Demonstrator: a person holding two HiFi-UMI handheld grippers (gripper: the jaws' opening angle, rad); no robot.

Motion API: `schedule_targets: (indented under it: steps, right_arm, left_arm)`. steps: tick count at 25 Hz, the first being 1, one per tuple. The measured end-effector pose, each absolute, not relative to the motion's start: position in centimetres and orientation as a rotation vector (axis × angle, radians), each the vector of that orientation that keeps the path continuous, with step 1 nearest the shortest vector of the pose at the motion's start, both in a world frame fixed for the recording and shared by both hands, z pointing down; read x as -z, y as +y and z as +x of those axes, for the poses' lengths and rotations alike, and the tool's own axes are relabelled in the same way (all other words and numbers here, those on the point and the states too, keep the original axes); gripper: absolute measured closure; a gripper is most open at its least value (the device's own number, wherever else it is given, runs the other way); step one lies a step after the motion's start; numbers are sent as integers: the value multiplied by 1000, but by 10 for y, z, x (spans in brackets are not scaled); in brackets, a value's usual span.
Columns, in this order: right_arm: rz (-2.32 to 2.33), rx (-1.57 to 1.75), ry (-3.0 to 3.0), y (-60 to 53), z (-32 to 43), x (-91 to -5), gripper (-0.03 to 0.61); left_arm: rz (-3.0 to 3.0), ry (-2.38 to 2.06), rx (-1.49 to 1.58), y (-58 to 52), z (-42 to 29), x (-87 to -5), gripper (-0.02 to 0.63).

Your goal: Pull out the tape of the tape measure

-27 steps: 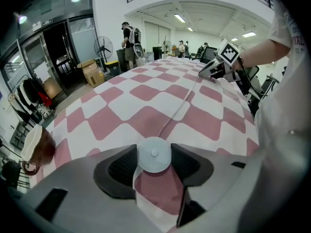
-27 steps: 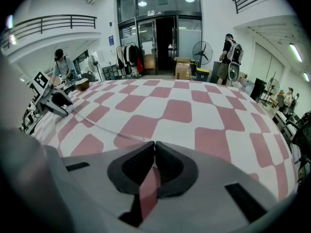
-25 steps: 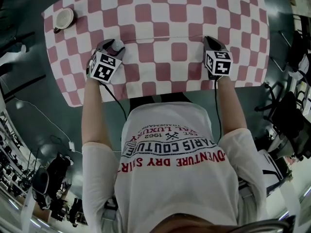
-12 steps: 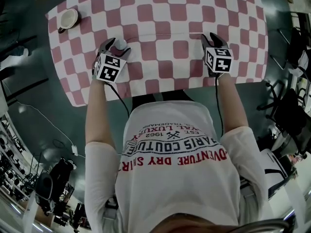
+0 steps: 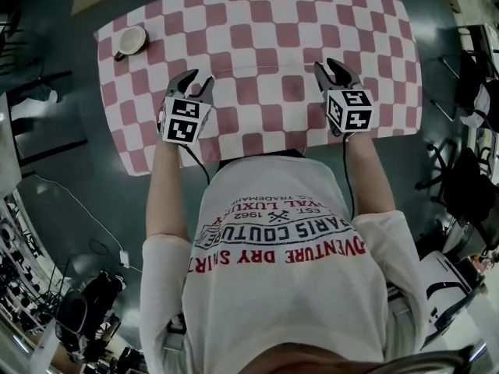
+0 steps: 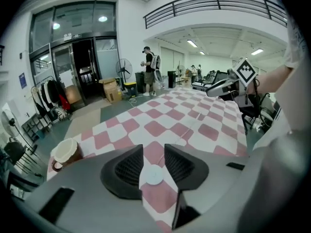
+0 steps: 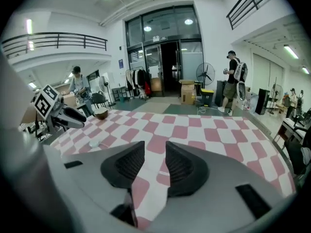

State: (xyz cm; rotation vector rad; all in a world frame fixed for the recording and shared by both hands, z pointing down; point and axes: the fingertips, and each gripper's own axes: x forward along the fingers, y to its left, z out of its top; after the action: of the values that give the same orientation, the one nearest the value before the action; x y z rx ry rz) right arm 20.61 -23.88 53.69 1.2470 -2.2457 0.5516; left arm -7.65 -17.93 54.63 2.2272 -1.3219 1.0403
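Above table (image 5: 273, 127) front edge, both jaws apart

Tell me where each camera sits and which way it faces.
Head view: on the person's head, facing steeply down at the table; shirt, left hand-held gripper and right hand-held gripper show.
Left gripper view: on the left one, along its own jaws, just closing on nothing; tape measure lies below.
Right gripper view: on the right one, along its own jaws, just opened, empty.
Shared: both gripper views show the cup and the other gripper.
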Motion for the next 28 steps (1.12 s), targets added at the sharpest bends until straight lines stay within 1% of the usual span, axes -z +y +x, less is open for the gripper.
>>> schedule_targets:
  steps: [1,3,4,5,10,18,23,28]
  right_arm:
    - [1246,-529,-2277,-239,201,-527,431]
    - [1260,-476,-2326,-239,193,-506,476]
    - [1270,-448,-2346,-239,190,-496,502]
    - [1280,-425,-2366,-239,186,-486,509]
    - [1308,-333,-2485,-240,169,-439,541]
    - [1291,-124,-2621,-232,137,-377,549]
    - [1269,-57,-2728,-223,120,-348,551]
    - [1252,-24,-2753,-220,111,-344,551]
  left_arm:
    - [2223,-1353,-1027,-181,-78,-538,489]
    - [2234,-1418,-994,-185,-82,-520,550]
    - [2252,-1449,-976,-186,-83,-509,574]
    - [2279,-1474,-957,-187,-83,-497,583]
    - [2435,-1550,-795,-188,-79,-439,597]
    - [2613,-1737,-568,-180,-84,-355,597]
    - [2675,-1792,-487,-172,-87,-329,597]
    - [2668,-1783,-408,-174,-93,-331,597]
